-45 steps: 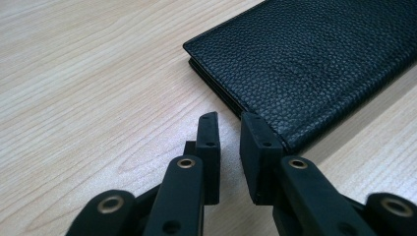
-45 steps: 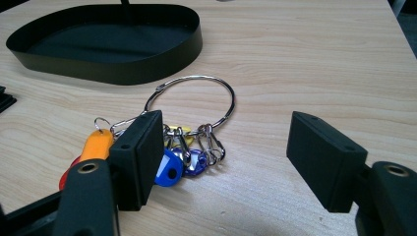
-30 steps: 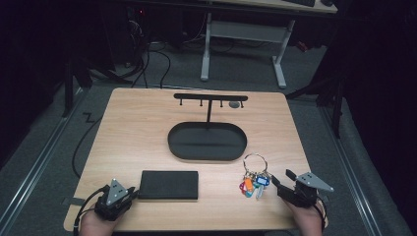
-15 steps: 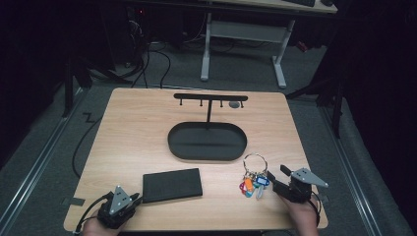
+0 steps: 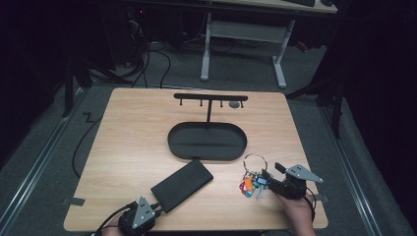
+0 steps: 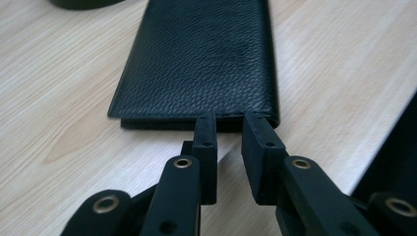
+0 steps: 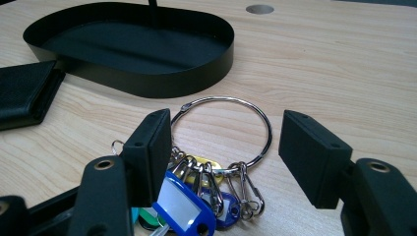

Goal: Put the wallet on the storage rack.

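A black leather wallet (image 5: 182, 185) lies at a slant near the table's front edge, its far corner close to the black oval tray (image 5: 173, 147). My left gripper (image 5: 157, 208) sits at the wallet's near end. In the left gripper view its jaws (image 6: 230, 120) stand nearly together, their tips against the wallet (image 6: 196, 59) edge, with nothing between them. A metal key ring (image 5: 254, 162) with coloured tags (image 5: 250, 186) lies front right. My right gripper (image 5: 269, 176) is open. Its jaws (image 7: 226, 128) stand either side of the ring (image 7: 216, 99), not pressing on it.
A black T-shaped stand with hooks (image 5: 210, 97) rises from the tray's far side. The tray wall (image 7: 162, 81) is just beyond the keys. A round hole (image 7: 259, 9) marks the far tabletop. The wooden table (image 5: 128, 142) has bare room on its left half.
The wallet has swung from lying along the front edge to a slant, its far end now toward the tray. My left gripper has moved right along the front edge. The right gripper stayed put.
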Demonstrator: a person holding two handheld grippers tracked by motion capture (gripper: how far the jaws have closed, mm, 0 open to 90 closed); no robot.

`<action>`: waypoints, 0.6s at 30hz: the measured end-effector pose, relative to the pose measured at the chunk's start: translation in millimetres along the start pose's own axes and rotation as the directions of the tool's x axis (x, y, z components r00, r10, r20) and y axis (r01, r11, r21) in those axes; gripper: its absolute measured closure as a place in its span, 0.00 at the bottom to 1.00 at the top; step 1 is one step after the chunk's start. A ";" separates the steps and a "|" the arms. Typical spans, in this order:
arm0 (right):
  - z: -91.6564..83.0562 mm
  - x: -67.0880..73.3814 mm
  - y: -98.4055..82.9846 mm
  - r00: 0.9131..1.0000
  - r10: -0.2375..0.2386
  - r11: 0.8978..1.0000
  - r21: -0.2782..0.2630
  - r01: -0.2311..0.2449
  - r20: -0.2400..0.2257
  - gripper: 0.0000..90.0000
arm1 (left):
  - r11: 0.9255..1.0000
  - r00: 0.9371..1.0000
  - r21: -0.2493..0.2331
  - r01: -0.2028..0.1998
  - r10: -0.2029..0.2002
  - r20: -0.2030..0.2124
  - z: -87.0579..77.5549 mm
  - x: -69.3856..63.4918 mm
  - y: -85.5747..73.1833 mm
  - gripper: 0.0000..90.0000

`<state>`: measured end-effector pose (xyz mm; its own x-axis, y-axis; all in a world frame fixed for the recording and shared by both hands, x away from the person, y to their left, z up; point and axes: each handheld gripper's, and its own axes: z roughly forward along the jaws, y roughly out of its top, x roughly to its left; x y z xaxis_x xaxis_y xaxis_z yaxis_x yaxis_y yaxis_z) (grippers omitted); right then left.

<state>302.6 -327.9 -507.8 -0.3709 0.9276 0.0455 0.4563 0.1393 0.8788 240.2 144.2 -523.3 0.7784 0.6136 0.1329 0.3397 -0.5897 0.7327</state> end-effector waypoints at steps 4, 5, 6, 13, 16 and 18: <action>-3.0 -3.9 -1.7 1.000 0.017 1.000 0.005 -0.017 -0.001 0.41 | 1.000 1.000 -0.015 -0.020 0.019 -0.012 -6.5 -1.8 3.8 0.84; -3.8 -4.6 -2.8 1.000 0.019 1.000 0.007 -0.019 -0.001 0.41 | 1.000 1.000 -0.020 -0.020 0.020 -0.016 -8.5 -1.2 4.2 0.84; -4.2 -5.0 -3.3 1.000 0.018 1.000 0.010 -0.018 0.000 0.41 | 0.999 1.000 -0.032 -0.013 0.013 -0.020 -11.1 0.0 4.5 0.84; -5.1 -10.3 -5.2 1.000 0.023 1.000 0.013 -0.023 0.007 0.41 | 0.996 1.000 -0.089 0.002 -0.004 -0.024 -12.7 4.0 12.7 0.75; -6.3 -10.0 -6.0 1.000 0.024 1.000 0.013 -0.024 0.009 0.41 | 0.994 0.999 -0.098 -0.048 0.047 -0.020 -6.0 1.4 23.8 0.68; -6.9 -9.3 -6.0 1.000 0.026 1.000 0.014 -0.026 0.007 0.41 | 0.991 0.995 -0.091 -0.100 0.097 -0.039 0.2 1.0 34.8 0.62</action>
<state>297.7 -339.7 -510.2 -0.3532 0.9333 0.0653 0.4773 0.1197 0.8705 252.9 124.2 -497.8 0.7864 0.5735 0.2295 0.2104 -0.5980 0.7734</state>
